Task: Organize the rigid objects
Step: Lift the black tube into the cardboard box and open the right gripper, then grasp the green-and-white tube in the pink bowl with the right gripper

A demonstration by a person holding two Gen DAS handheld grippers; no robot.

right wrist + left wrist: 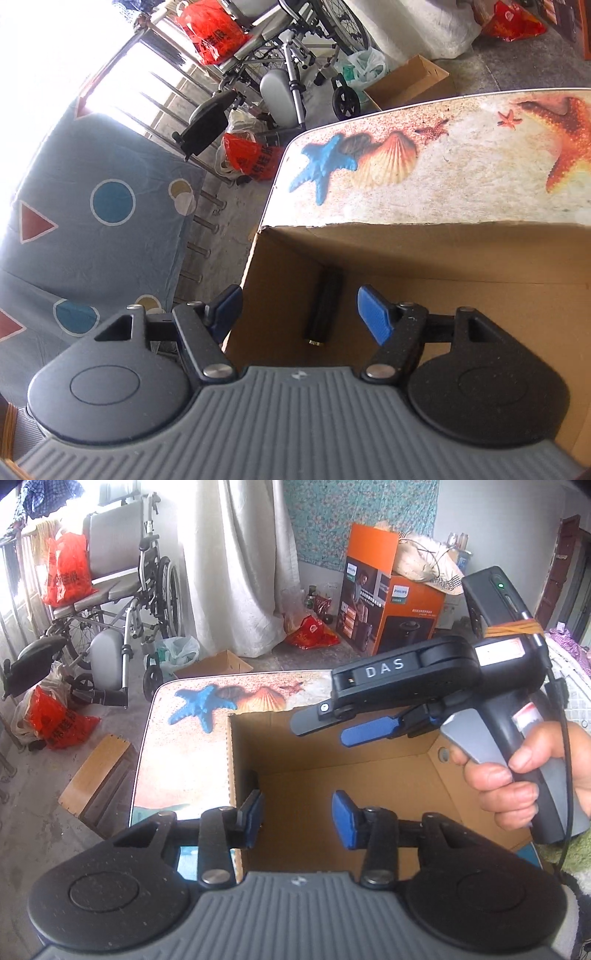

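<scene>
An open cardboard box [369, 775] [443, 251] stands on a table [177, 760] [461, 177] printed with a beach scene. A black cylinder [323, 306] lies on the box floor by its left wall; the left wrist view does not show it. My right gripper [299, 301] hangs open above the box, with the cylinder lying loose below the gap between its blue pads. From the left wrist it shows as the right gripper [321, 733] held by a hand [517, 775] over the box's far side. My left gripper [297, 816] is open over the box's near left corner, with nothing between its fingers.
A wheelchair [122, 602], red plastic bags [66, 572] and a small open carton [218, 664] stand on the floor beyond the table. An orange appliance box [388, 602] sits at the back wall. A wooden stool [99, 775] is left of the table. A blue patterned cloth [92, 221] lies left.
</scene>
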